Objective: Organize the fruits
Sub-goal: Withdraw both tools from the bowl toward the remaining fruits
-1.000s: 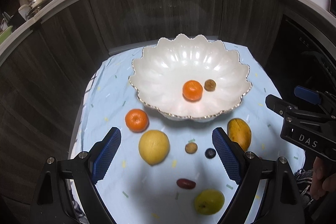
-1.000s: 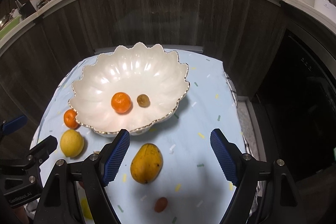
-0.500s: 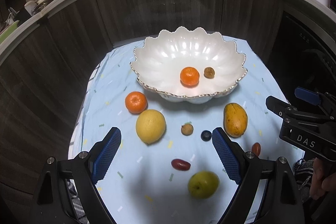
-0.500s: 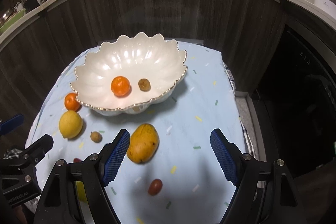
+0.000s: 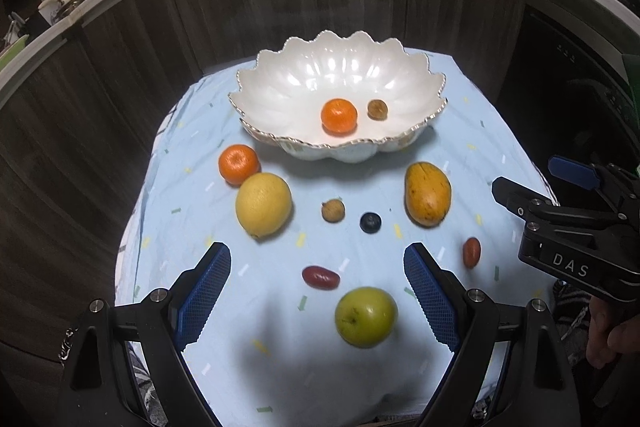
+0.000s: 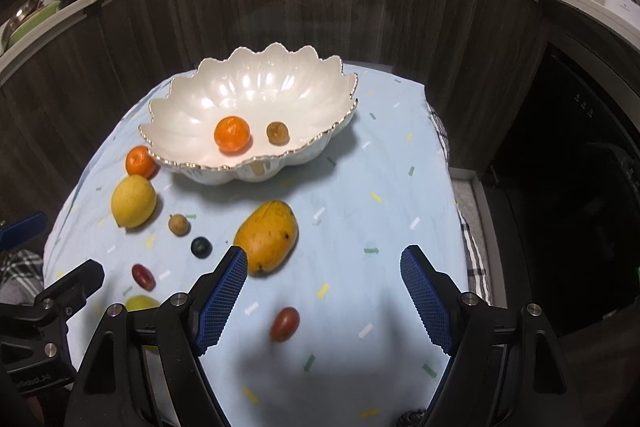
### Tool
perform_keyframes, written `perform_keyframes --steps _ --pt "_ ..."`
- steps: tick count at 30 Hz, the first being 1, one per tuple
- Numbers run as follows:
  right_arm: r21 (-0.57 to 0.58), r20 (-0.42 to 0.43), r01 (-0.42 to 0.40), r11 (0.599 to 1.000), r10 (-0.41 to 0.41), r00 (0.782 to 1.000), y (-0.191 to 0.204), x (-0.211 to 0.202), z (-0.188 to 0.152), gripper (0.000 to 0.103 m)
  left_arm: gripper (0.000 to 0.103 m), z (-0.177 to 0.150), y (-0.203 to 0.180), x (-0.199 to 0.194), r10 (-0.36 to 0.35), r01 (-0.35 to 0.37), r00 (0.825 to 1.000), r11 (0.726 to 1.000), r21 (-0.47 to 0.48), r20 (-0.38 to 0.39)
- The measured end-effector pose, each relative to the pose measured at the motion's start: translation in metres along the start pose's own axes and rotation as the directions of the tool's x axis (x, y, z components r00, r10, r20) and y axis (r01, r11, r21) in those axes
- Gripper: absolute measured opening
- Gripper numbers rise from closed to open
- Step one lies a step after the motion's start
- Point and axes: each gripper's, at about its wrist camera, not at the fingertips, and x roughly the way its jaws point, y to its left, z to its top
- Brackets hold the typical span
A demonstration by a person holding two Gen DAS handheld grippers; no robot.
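Left wrist view showed the left gripper [image 5: 316, 287] spread wide and empty above a green apple [image 5: 366, 317]; the right gripper [image 6: 322, 291] likewise gaped near a mango [image 6: 267, 237].

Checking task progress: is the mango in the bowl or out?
Out. The mango lies on the cloth, in front of the bowl.

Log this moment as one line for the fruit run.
left tongs: open, empty | right tongs: open, empty | scalloped white bowl: holds orange tangerine, small brown fruit | eight fruits on blue cloth
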Motion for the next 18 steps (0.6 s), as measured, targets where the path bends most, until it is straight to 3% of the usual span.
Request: perform_keyframes --steps 18 --pt "-0.012 -0.064 -0.030 0.999 0.029 0.997 0.003 0.017 -0.028 0.079 0.089 -0.022 -0.009 0.016 -0.030 0.030 0.998 1.000 0.009 -0.057"
